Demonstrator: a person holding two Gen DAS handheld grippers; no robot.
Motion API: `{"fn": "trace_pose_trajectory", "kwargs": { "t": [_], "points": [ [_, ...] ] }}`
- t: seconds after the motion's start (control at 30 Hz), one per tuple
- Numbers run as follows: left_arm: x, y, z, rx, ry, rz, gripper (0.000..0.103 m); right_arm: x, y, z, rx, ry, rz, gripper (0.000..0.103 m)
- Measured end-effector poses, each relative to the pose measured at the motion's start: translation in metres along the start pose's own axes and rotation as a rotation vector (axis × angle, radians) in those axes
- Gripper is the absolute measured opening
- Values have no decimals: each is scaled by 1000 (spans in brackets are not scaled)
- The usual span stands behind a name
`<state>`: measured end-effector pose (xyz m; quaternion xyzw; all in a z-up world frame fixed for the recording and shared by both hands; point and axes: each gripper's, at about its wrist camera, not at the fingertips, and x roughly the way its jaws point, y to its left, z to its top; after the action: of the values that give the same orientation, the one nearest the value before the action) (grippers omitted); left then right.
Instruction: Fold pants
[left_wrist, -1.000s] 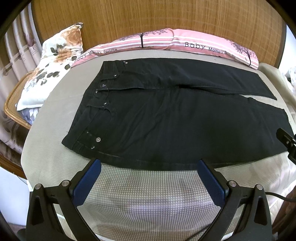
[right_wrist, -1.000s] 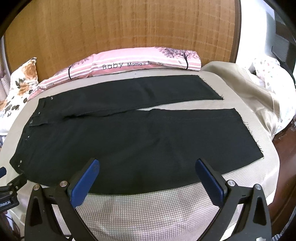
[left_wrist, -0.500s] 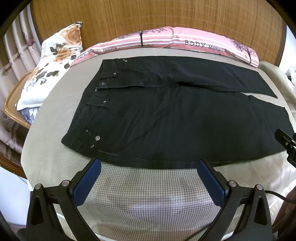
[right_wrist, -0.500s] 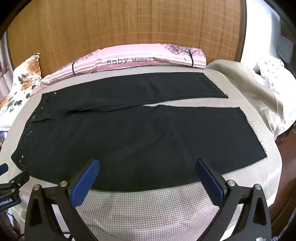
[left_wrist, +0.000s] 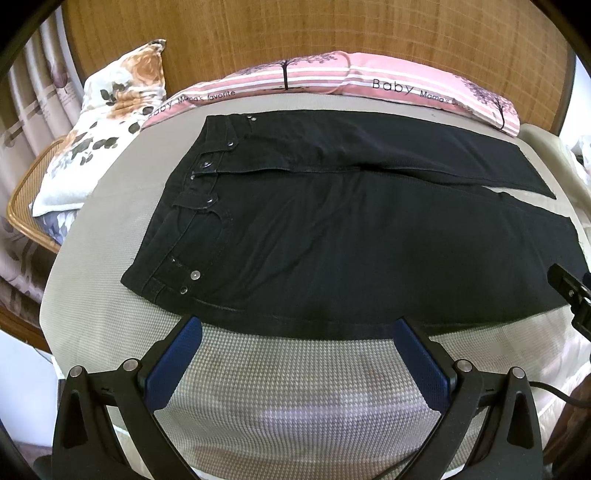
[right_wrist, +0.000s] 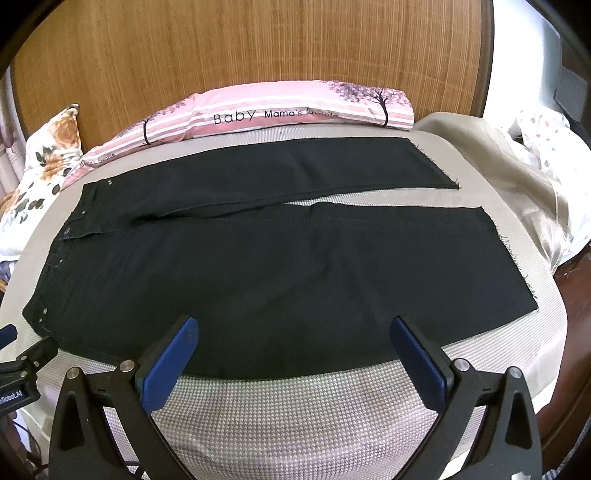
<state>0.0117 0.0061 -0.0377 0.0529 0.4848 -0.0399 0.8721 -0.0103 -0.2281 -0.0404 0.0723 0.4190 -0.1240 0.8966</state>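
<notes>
Black pants (left_wrist: 332, 229) lie flat across the bed, waistband to the left and both legs stretching right, slightly parted at the hems. In the right wrist view the pants (right_wrist: 277, 266) fill the middle, with frayed hems at the right. My left gripper (left_wrist: 295, 328) hovers open just short of the pants' near edge, close to the waist end. My right gripper (right_wrist: 293, 328) is open too, over the near edge of the closer leg. Neither holds anything. Each gripper's tip shows at the edge of the other's view.
The bed (left_wrist: 295, 387) has a beige houndstooth cover. A pink striped pillow (left_wrist: 332, 77) lies along the woven headboard, a floral pillow (left_wrist: 103, 122) at the far left. A beige blanket (right_wrist: 517, 177) is bunched at the right. A rattan chair (left_wrist: 26, 199) stands left.
Both grippers have drawn slightly closer to the near edge of the pants and the right view has tilted up a little. The pants have not moved.
</notes>
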Motion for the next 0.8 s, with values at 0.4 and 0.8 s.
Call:
{"fn": "trace_pose_trajectory", "kwargs": {
  "t": [0.4,0.8],
  "points": [
    [10,39,36,-74,-15,17,102,12,2,5,37,27,63,103],
    [29,143,154,-177,-109,-32,93,30,52,73,-125,22,216,103]
  ]
}}
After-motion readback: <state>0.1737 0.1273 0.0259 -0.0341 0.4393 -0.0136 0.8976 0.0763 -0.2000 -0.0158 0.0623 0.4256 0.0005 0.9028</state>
